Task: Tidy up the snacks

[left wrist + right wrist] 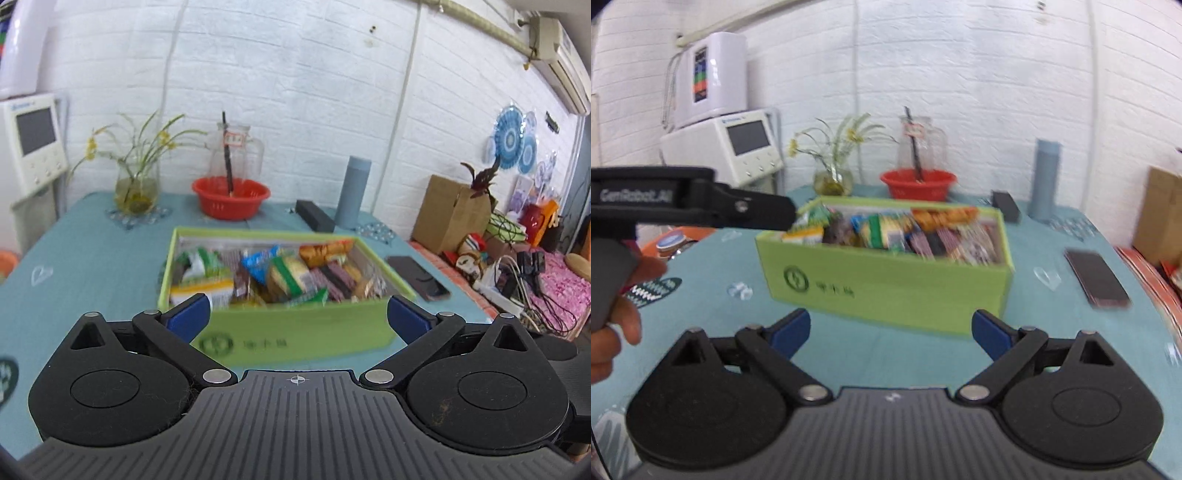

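Left tongs [295, 314] nearest us, spread wide and empty, just short of the green box [295, 332] on the tabletop [92, 266].

Right view: right tongs [891, 330] likewise wide, nothing gripped. Box sits ahead, snacks [897, 232] heaped inside. We see none loose outside; we judge the gathering done, perhaps tidying left.

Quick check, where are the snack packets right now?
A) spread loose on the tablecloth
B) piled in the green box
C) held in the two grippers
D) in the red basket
B: the snack packets are piled inside the open green box, while the red basket behind it holds no packets and both the left gripper and the right gripper stand open with nothing between the fingers.
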The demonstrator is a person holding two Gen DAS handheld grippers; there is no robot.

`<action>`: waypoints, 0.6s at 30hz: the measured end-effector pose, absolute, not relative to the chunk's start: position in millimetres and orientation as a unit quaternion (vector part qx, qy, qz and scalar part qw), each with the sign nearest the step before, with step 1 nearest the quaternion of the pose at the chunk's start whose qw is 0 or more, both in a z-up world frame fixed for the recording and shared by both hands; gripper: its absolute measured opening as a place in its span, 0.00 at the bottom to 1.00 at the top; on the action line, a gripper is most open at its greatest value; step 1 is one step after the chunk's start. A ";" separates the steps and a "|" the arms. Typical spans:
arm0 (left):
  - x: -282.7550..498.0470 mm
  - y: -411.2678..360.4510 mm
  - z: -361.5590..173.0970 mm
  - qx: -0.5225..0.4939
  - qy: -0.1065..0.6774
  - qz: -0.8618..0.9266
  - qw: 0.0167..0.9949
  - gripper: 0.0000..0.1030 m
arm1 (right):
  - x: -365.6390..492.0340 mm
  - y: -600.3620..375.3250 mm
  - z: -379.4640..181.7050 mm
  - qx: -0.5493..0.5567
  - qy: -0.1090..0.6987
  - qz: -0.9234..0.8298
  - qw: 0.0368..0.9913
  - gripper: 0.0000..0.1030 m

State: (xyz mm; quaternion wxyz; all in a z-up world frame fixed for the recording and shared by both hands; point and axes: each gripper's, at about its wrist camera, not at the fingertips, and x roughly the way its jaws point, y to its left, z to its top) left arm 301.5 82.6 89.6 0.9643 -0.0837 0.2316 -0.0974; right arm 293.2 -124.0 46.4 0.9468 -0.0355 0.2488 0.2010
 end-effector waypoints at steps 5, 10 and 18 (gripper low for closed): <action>247.3 68.7 70.6 -0.088 0.245 -0.068 0.963 0.89 | 244.9 -135.2 36.6 -0.024 0.251 0.140 0.957 0.91; 196.6 60.1 59.7 -0.090 0.250 -0.067 0.962 0.88 | 190.2 -142.0 35.2 -0.013 0.229 0.083 0.970 0.91; 118.2 56.6 34.4 -0.104 0.257 -0.053 0.959 0.89 | 106.5 -138.6 29.1 -0.029 0.205 0.028 0.978 0.98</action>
